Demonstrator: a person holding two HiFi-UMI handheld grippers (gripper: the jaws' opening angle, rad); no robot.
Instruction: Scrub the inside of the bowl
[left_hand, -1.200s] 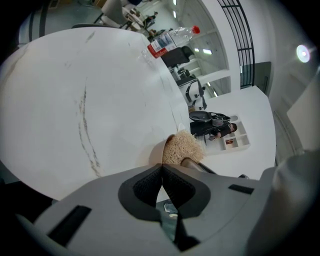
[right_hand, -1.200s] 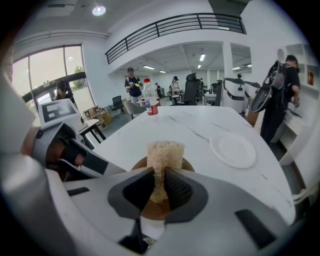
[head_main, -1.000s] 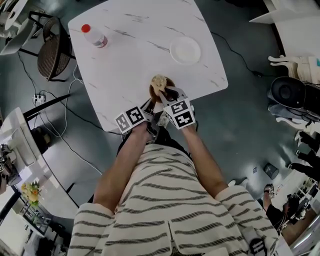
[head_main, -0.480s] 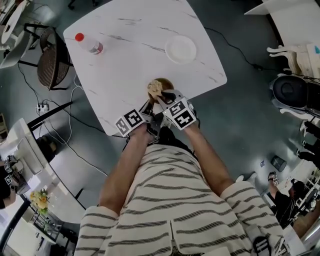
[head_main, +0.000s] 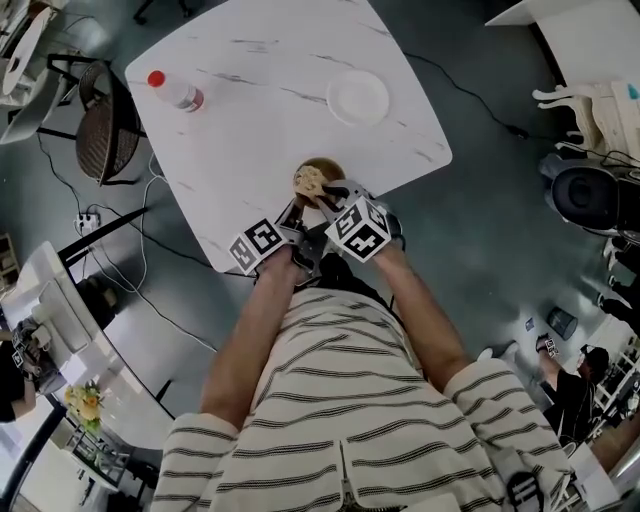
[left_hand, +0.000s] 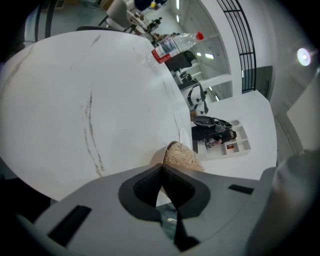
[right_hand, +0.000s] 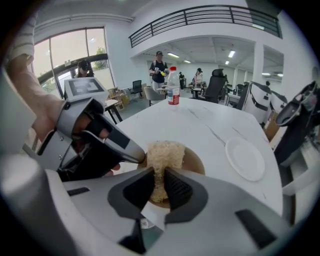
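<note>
Marble table (head_main: 260, 90): right claw (right_hand: 159, 175) clamps sponge (right_hand: 164, 152) in bowl (right_hand: 196, 161); left claw (left_hand: 161, 168) pinches rim.

Head view: I cannot inspect the bowl (head_main: 335, 166); the scrub pad (head_main: 310, 180) and right claw (head_main: 326, 190) cover most of it. Left gripper view: the left claw (left_hand: 161, 171) body hides nearly all the bowl. I cannot tell whether the rim sits between its meeting pads. The scrub pad's lower end is buried between the right claw's pads. The bench (head_main: 260, 110) runs off the top edge. The bottle (head_main: 176, 91) label is too small to read.
</note>
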